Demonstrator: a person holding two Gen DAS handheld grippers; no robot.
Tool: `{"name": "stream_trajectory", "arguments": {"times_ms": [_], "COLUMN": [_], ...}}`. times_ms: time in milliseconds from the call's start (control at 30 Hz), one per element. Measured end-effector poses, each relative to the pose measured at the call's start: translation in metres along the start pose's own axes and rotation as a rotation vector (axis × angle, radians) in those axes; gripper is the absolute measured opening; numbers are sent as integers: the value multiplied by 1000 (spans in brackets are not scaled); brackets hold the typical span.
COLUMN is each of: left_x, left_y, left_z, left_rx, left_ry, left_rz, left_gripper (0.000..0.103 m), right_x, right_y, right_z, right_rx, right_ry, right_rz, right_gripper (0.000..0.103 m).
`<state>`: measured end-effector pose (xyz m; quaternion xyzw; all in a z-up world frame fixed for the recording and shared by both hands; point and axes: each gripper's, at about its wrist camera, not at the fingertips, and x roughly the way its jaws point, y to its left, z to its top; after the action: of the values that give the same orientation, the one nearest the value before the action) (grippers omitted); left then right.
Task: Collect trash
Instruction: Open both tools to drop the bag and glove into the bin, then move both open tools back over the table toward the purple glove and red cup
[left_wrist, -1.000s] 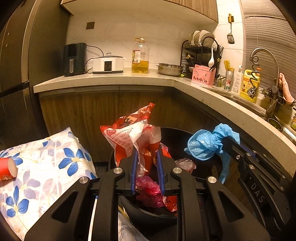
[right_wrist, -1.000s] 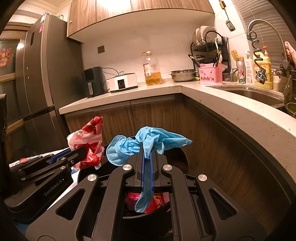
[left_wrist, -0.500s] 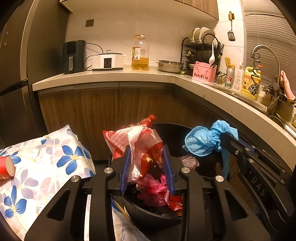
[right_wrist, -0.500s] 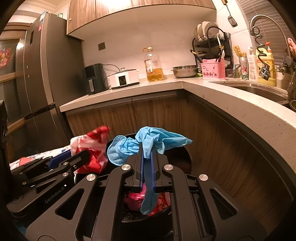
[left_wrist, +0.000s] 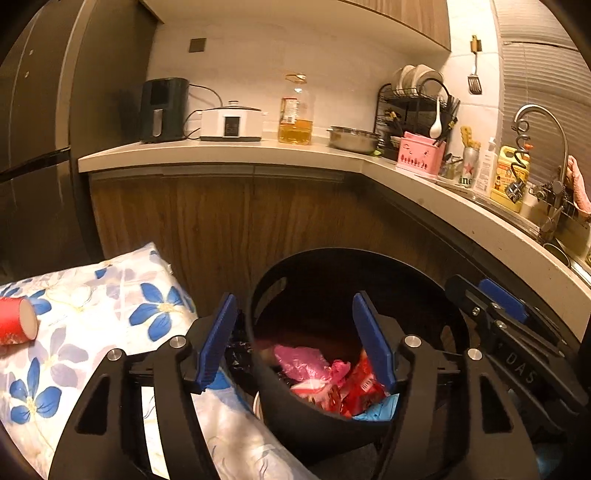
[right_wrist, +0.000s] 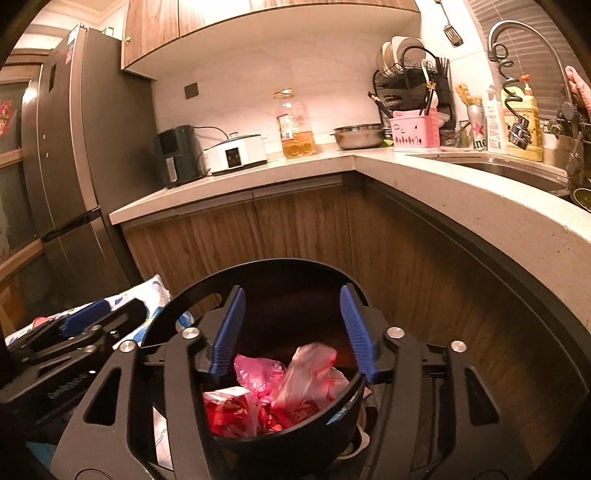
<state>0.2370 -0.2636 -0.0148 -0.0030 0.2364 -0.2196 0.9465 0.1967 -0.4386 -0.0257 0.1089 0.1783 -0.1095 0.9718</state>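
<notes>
A black round trash bin (left_wrist: 280, 280) (right_wrist: 192, 295) stands below both grippers. Inside it lie a red and white wrapper bag (left_wrist: 354, 391) (right_wrist: 232, 410), pink plastic bags (left_wrist: 303, 363) (right_wrist: 299, 376) and a blue glove (left_wrist: 376, 411), of which only a corner shows. My left gripper (left_wrist: 295, 325) hangs over the bin's left rim, its jaws opening with nothing between them. My right gripper (right_wrist: 291, 317) hovers over the bin's mouth, jaws also opening and empty. A red paper cup (left_wrist: 16, 321) lies on its side on the flowered cloth at the left.
A blue-flowered cloth (left_wrist: 92, 314) covers a surface left of the bin. Wooden cabinets (right_wrist: 295, 229) under an L-shaped counter (right_wrist: 443, 177) wrap behind and to the right. A dark fridge (right_wrist: 66, 166) stands at the left. The counter holds appliances, an oil bottle, a dish rack and a sink.
Both grippers have opened. The red and white bag dropped from the left gripper into the bin, and the blue glove dropped from the right gripper into it.
</notes>
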Motion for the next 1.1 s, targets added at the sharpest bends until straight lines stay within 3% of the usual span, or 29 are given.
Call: {"name": "stream_trajectory", "arguments": {"times_ms": [300,633,767,1100], "left_x": [-29,-66,-81,-119], "left_y": [27,72,89,143], "left_z": [-15,-31,-40,-57], "left_rx": [-49,-100,-104,-129], "left_ry": [-32,-59,-64,-77], "left_rz": [76,182,211,298], "left_gripper": [82,89,97,97], "right_x": [-16,-37,-43,-51], "right_y": [17,50,66,128], "right_z": [-10,-20,-25,-40], "right_rx": [-28,-50,-52,-88], "right_ry": [-15,-29,-29,-4], "right_rz": [-29,-14,-8,76], "right_gripper": [83,89,91,96]}}
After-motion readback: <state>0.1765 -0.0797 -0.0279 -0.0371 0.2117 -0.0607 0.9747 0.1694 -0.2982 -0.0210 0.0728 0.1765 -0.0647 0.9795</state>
